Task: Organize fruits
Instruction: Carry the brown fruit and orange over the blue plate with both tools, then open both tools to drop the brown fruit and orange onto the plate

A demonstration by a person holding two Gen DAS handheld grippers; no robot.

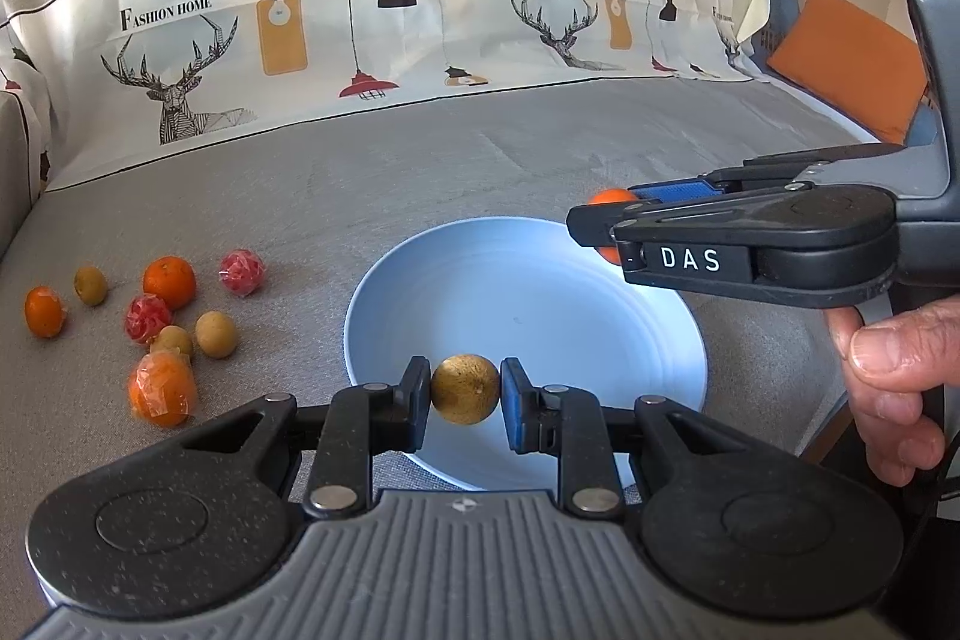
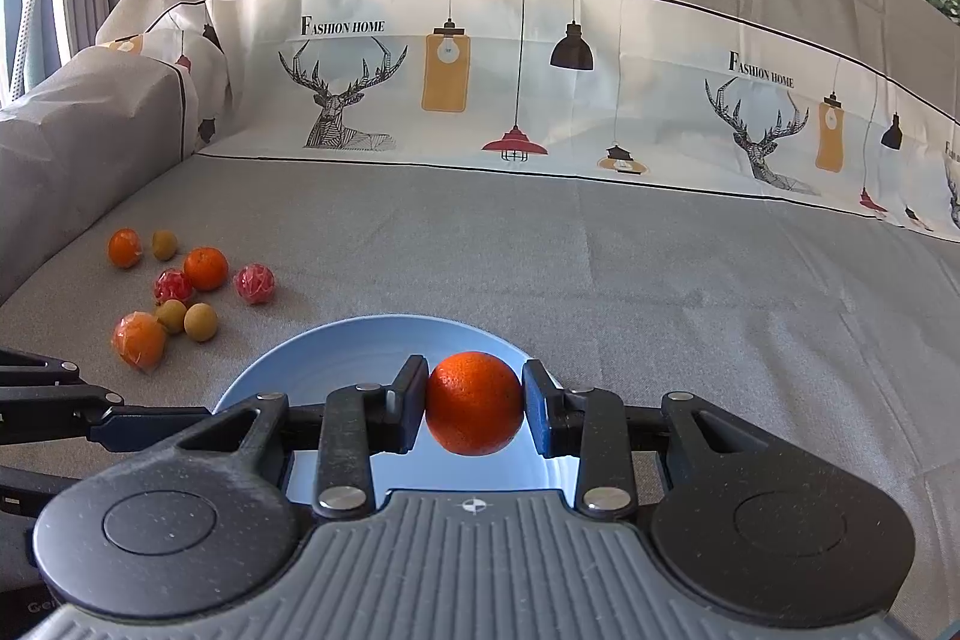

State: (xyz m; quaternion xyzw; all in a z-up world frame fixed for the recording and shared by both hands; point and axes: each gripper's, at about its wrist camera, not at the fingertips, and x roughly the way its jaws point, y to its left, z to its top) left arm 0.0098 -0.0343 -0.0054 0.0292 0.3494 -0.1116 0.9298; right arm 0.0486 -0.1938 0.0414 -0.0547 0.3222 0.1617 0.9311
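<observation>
A light blue plate (image 1: 540, 304) lies on the grey sofa cover; it also shows in the right wrist view (image 2: 336, 352). My left gripper (image 1: 465, 391) is shut on a brown longan (image 1: 465, 388) and holds it over the plate's near rim. My right gripper (image 2: 474, 403) is shut on a small orange (image 2: 474, 403) above the plate; in the left wrist view it (image 1: 594, 220) reaches in from the right with the orange (image 1: 609, 197) partly hidden. A pile of loose fruit (image 1: 168, 322) lies left of the plate, also seen in the right wrist view (image 2: 174, 292).
The pile holds oranges, longans and red wrapped fruits, some in plastic film. The sofa back (image 1: 384, 40) with a deer-print cover rises behind. An armrest (image 2: 78, 148) stands at the left. An orange cushion (image 1: 852, 64) lies far right.
</observation>
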